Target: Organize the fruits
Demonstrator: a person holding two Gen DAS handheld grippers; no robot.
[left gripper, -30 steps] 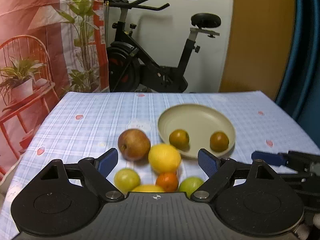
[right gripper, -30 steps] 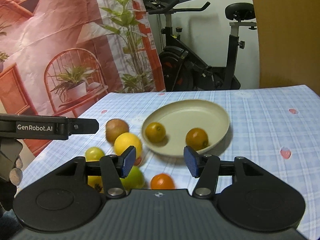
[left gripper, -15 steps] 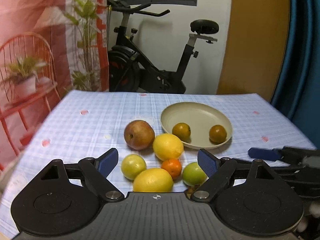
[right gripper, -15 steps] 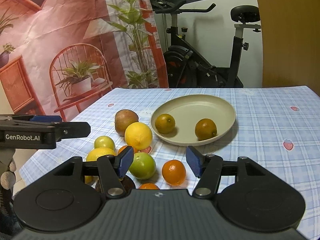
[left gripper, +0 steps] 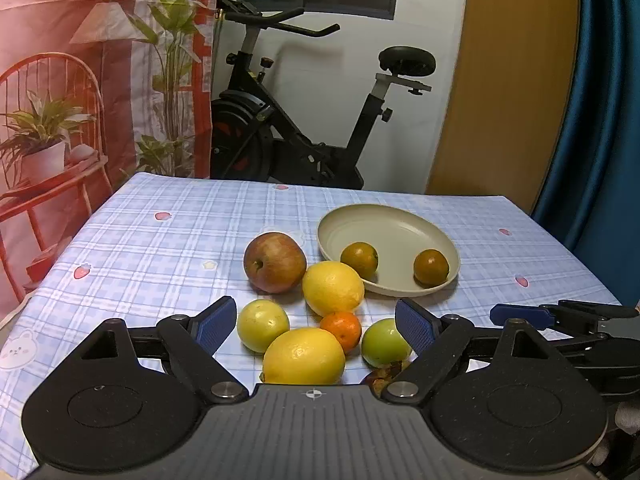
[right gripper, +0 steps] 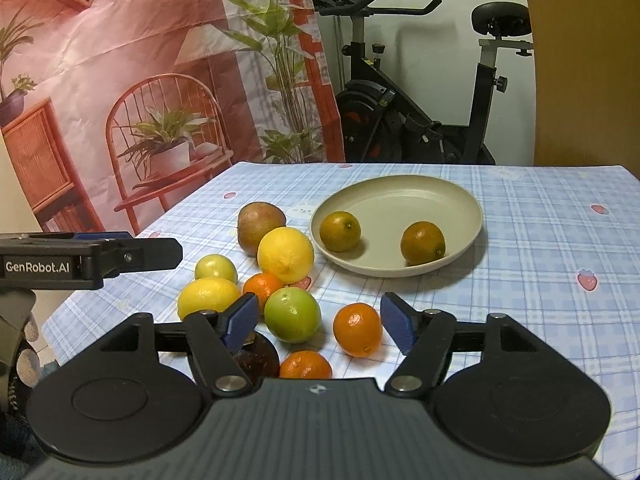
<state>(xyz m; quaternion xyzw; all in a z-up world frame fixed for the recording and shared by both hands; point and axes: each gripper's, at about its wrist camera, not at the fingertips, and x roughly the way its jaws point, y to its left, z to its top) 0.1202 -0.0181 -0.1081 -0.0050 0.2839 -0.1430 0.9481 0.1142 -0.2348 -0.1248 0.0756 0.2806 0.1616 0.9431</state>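
While its jaws have just been opening, the right hand-held gripper [right gripper: 316, 322] stands half-wide and empty at lower centre; an orange [right gripper: 357, 329] lies loose between them on the tabletop [right gripper: 540, 280]; the plate [right gripper: 460, 196] at centre right holds two; the left hand-held gripper [left gripper: 316, 322] gapes wide, empty.

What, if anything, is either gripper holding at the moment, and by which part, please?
Nothing is held. The left gripper stands open above the fruit pile, and the right gripper, whose jaws have just been opening, grips nothing; the orange lies free between them.

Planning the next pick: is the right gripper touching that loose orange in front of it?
Apart. Right wrist view: tablecloth shows between the orange and the right gripper's open pads.
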